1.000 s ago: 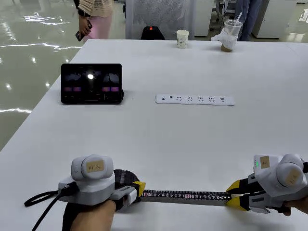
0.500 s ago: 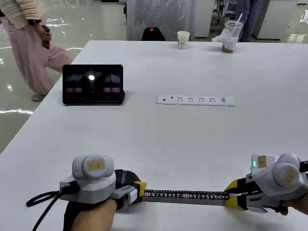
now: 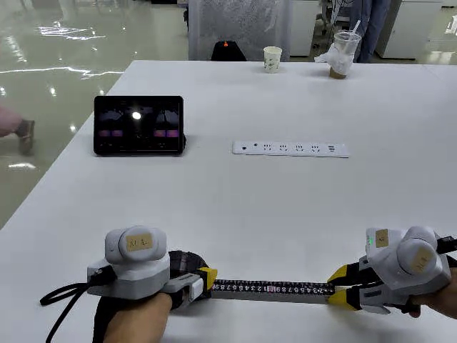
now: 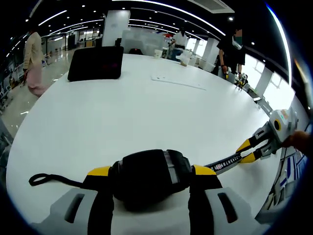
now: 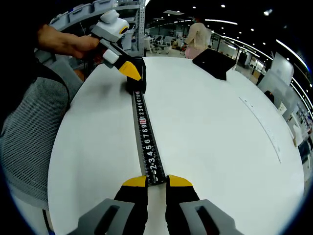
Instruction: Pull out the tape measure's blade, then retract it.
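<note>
A black tape measure case [image 3: 185, 261] lies near the table's front edge, and my left gripper [image 3: 202, 280] is shut on it. In the left gripper view the case [image 4: 150, 175] sits between the yellow-tipped jaws of that gripper [image 4: 151, 172]. Its blade [image 3: 271, 289] runs flat to the right along the white table [image 3: 285, 207]. My right gripper [image 3: 334, 287] is shut on the blade's end. In the right gripper view the blade [image 5: 145, 132] leads from the right gripper [image 5: 156, 182] to the case [image 5: 137, 82] and the left gripper [image 5: 128, 68].
A dark tablet [image 3: 138, 125] stands at the left, and a white power strip [image 3: 289, 148] lies mid-table. A paper cup [image 3: 271, 58] and a plastic drink cup [image 3: 341, 50] sit at the far edge. The case's black strap [image 3: 61, 293] trails left.
My right gripper has moved a little to the left toward the case, so slightly less blade shows. The left gripper has stayed put. A person walking at the far left has gone past.
</note>
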Tool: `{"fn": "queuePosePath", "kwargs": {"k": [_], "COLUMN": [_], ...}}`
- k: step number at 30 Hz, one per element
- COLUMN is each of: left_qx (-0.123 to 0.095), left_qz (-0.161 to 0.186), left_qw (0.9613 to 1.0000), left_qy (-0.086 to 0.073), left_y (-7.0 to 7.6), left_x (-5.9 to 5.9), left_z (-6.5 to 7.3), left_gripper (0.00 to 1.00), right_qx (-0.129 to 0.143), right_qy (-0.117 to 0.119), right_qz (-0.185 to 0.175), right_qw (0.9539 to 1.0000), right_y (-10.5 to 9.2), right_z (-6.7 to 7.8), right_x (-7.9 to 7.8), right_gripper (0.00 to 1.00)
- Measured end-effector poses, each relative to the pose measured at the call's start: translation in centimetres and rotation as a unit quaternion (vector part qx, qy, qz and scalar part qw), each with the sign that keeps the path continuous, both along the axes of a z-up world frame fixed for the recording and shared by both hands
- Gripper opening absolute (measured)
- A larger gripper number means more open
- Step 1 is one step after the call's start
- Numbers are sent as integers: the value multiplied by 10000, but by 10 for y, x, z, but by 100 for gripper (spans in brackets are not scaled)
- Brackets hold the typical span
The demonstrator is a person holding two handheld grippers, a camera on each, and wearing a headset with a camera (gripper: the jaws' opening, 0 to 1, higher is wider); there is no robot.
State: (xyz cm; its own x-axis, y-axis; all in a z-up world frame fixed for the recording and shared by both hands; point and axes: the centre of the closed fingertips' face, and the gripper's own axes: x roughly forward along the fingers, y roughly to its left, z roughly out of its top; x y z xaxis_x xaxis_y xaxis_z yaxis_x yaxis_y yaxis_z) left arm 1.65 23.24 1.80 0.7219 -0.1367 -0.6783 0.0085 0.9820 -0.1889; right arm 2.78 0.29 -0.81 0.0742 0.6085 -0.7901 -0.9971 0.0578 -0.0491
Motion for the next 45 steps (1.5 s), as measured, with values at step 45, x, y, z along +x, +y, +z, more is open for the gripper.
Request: {"fn": "queuePosePath", "kwargs": {"k": [45], "left_qx": [-173], "left_qz": [-18], "left_qw": [9998], "left_qy": [6], "left_y": [-1], "left_x": [0], "left_z": [1], "left_gripper": [57], "right_qx": [258], "right_qy": [39], "right_qz": [276], "right_qw": [9993], "right_y": [77], "right_z": [1], "right_x": [-10], "right_gripper": [10]}}
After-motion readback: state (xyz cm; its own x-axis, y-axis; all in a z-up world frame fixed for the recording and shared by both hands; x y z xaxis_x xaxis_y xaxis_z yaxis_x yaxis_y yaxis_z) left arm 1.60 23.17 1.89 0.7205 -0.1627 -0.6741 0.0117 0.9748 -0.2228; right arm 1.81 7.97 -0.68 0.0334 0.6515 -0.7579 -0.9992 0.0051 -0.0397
